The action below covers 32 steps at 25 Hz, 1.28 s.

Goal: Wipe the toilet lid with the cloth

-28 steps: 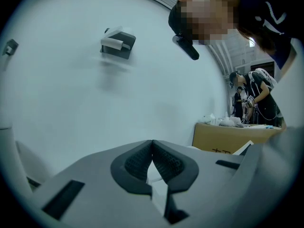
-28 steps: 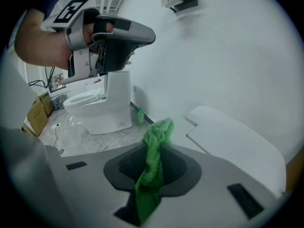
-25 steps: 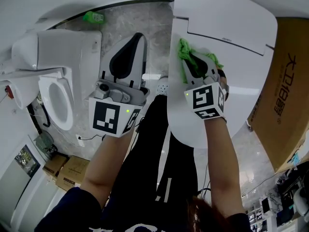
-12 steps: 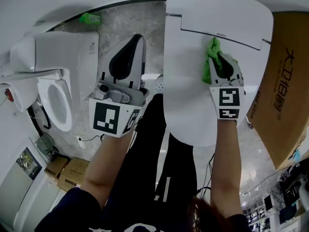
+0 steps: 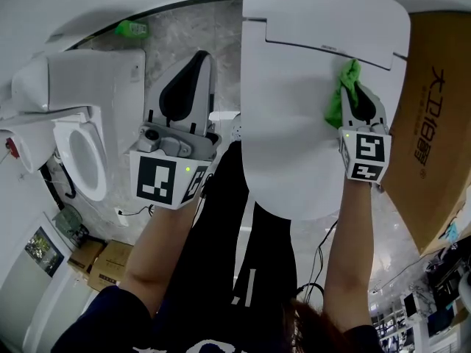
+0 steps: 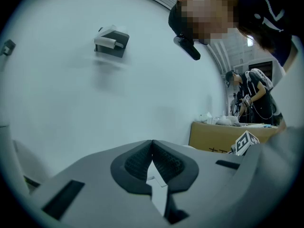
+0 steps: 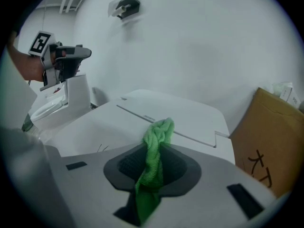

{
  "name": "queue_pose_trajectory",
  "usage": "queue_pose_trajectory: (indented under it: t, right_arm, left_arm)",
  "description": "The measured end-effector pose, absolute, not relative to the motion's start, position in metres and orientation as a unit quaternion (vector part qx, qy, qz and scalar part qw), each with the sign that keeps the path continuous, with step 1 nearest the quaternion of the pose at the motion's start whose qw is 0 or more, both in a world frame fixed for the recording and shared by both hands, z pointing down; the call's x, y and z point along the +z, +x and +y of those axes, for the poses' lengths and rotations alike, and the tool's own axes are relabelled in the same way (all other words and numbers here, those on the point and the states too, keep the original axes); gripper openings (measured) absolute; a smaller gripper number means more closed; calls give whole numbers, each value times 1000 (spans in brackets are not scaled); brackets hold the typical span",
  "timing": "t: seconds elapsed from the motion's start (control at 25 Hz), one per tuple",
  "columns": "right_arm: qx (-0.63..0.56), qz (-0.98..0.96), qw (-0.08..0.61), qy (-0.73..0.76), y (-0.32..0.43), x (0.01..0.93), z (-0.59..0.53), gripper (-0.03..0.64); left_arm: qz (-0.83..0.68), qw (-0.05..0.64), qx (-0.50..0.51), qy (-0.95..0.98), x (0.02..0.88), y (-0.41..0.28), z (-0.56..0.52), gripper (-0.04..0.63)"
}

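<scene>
The white toilet lid (image 5: 294,123) lies shut in the middle of the head view and fills the lower part of the right gripper view (image 7: 109,127). My right gripper (image 5: 359,98) is shut on the green cloth (image 5: 343,94), which hangs between its jaws (image 7: 154,165) over the lid's right side near the hinge line. My left gripper (image 5: 193,79) is held off to the left of the lid, jaws shut with nothing between them (image 6: 152,144), pointing at a bare white wall.
A second toilet (image 5: 81,138) with an open seat stands at the left. A large cardboard box (image 5: 430,123) stands close to the lid's right. A green object (image 5: 131,28) lies on the marble floor at the back. Small boxes (image 5: 99,259) sit lower left.
My right gripper has carried the green cloth across the lid from its left side to its right side, near the box. The left gripper has barely moved.
</scene>
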State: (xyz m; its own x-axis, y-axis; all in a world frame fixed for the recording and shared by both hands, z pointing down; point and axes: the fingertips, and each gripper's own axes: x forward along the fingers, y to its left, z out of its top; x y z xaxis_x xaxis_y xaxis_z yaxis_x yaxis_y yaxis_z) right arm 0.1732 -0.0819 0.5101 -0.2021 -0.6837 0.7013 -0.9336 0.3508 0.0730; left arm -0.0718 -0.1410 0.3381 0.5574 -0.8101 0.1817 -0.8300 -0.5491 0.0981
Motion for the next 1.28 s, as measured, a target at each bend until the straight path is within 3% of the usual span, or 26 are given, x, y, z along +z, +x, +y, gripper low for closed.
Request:
queue_pose_trajectory:
  t: [1.04,1.28]
  right_arm:
    - [223,-663,290,653,312,513,-51,91]
    - [260,-630,244,690,333,515,-30,91]
  left_arm:
    - [-458,108,65,880,363,-46,-126,20]
    - [-452,114,72,882,371,-42,-118,20]
